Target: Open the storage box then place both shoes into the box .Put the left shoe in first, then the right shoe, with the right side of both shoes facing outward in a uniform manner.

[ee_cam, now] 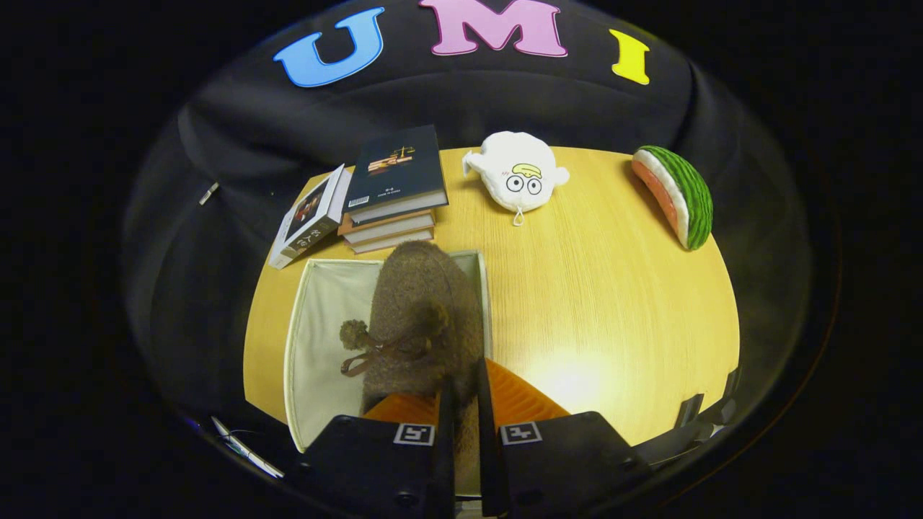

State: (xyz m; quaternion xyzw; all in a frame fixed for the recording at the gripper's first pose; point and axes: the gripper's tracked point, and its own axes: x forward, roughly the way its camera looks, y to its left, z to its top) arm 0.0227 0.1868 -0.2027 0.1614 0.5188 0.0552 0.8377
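While the bench (pixel 613 303) is wide and mostly bare, the trouble here is all down by the box. The box (pixel 317 339) sits open on the bench, just in front of a pile of books (pixel 393 191), and its pale walls look soft and thin. A fuzzy brown shoe (pixel 414 310) hangs over the right half of the box, toe pointing away toward the books. The tool (pixel 461 418) is squeezed tight on the heel end of the shoe, with both fingers pressing the fuzzy cloth between them.

I think the shoe could catch on the right wall of the box, since it hangs very close to that edge. A bump there might push the soft wall in or slide the box toward the books. The little pom-poms (pixel 355 334) on their string dangle loose and could snag on the rim. If the pinch slips on the fluffy cloth, the shoe may drop crooked and face the wrong way. I cannot tell whether another shoe lies under this one.
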